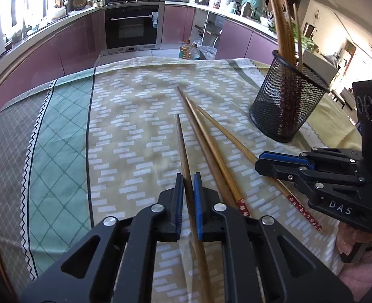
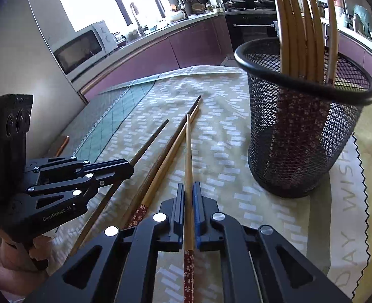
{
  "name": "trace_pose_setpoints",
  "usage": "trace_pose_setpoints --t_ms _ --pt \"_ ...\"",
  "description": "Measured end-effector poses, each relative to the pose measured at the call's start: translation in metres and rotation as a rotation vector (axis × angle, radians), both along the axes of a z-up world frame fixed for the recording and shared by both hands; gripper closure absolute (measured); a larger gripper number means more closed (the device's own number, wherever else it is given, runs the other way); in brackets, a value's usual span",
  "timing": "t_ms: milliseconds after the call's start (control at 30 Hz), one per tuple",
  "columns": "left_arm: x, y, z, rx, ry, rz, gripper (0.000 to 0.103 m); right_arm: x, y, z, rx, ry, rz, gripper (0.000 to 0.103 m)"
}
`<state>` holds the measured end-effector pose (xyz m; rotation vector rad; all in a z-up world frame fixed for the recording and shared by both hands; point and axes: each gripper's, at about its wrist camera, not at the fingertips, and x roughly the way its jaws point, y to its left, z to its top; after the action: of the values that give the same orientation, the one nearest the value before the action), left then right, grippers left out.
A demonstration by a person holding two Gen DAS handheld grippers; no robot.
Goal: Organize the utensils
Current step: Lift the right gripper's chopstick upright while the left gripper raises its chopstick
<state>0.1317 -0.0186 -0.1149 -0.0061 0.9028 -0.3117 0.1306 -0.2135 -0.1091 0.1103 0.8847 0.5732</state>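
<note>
Both grippers are down on the tablecloth (image 1: 135,116), each clamped on 1 chopstick. The left gripper (image 1: 188,184) has its blue pads pinched tight on a dark chopstick (image 1: 182,149), which runs straight out ahead between the jaws, its thin tip pointing toward the far edge of the table. In the right wrist view the same gripper (image 2: 128,168) comes in from the left with that stick poking out past its tip.

The right gripper (image 2: 188,194) is likewise clenched, on a lighter chopstick (image 2: 188,156) whose red floral end (image 2: 188,272) passes back under the jaws. From the left wrist view this gripper (image 1: 259,160) lies low at the right, its fingers across that stick.

Between the 2 held sticks lie 2 more chopsticks (image 1: 203,139), side by side on the cloth and touching along much of their length; at least 1 of them ends in red floral (image 1: 244,208). In the right wrist view this pair (image 2: 170,151) sits just left of the held stick.

A black mesh cup (image 2: 299,146) stands upright on the cloth to the right, near the loose sticks but apart from them. It already holds a bundle of chopsticks (image 2: 302,25), red ends down, thin tips fanning out above the rim.
</note>
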Motion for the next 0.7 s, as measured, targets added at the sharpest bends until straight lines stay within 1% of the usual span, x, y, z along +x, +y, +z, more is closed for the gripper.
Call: trace_pose_setpoints --t_ms 67,200,267,400,567,700 --pt "-0.006 -0.002 0.003 -0.015 -0.006 -0.021 0.095 -0.004 0.000 0.004 0.021 -0.007 0.020 0.097" --pt "-0.014 -0.008 0.005 -0.026 -0.011 -0.064 0.095 -0.009 0.008 0.006 0.015 -0.009 0.061 0.097" --pt "-0.014 -0.009 0.002 -0.018 -0.003 -0.074 0.095 -0.008 0.012 0.005 0.004 -0.003 0.072 0.097" --pt "-0.010 -0.008 -0.007 -0.007 0.039 -0.088 0.093 -0.006 0.017 -0.001 -0.029 0.016 0.081 0.095" --pt "-0.008 -0.011 -0.007 0.030 0.047 -0.123 0.092 -0.006 0.019 -0.002 -0.045 0.017 0.088 0.094" --pt "-0.006 -0.014 -0.006 0.048 0.053 -0.151 0.087 -0.003 0.024 -0.001 -0.055 0.014 0.097 0.092"
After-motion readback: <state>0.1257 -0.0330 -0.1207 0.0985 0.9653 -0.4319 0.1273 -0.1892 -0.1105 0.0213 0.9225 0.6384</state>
